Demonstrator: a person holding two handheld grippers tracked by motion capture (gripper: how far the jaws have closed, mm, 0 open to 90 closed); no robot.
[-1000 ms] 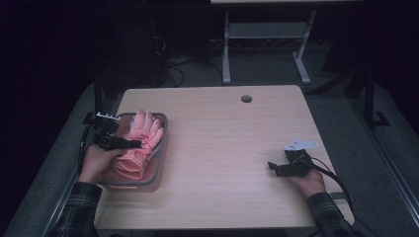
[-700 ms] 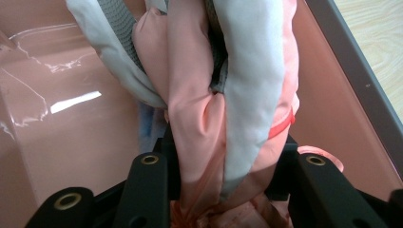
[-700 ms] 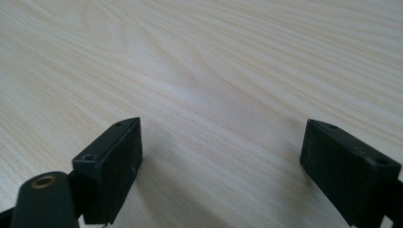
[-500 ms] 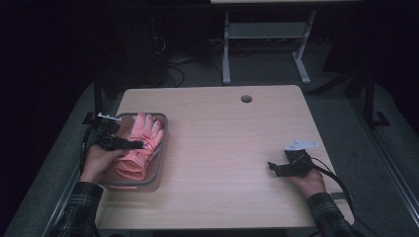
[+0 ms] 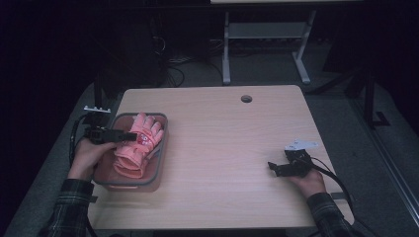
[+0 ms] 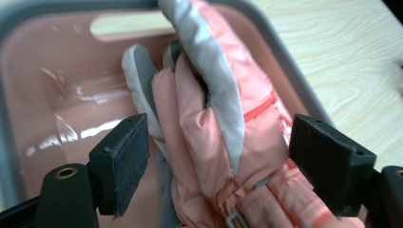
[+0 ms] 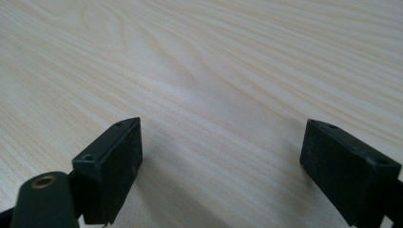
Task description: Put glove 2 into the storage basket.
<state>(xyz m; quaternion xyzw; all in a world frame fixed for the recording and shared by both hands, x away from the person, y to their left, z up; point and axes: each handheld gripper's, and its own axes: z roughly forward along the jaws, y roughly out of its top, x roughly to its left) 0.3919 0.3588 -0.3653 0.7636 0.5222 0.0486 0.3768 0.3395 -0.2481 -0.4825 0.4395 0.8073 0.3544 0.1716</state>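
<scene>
A pair of pink gloves [image 5: 137, 145] with grey palms lies in a pink bin [image 5: 124, 183] with a grey rim at the table's left. My left gripper [image 5: 129, 135] hovers over the bin, pointing right. In the left gripper view the gloves [image 6: 209, 128] sit between the wide pads [image 6: 124, 156], which do not press on them. Those jaws have just been opening. The bin's glossy inner wall [image 6: 57, 80] shows behind. My right gripper [image 5: 273, 168] rests open at the table's right, with bare wood between its fingers [image 7: 109, 161].
The light wooden table [image 5: 217, 148] has a round cable hole [image 5: 246, 98] near its far edge. Dark floor with cables and the white legs of another desk [image 5: 226, 54] lie beyond. A cable [image 5: 336, 177] trails from the right gripper.
The left hand has lifted a little over the bin, and the gloves stay lying inside it. The right hand has kept still.
</scene>
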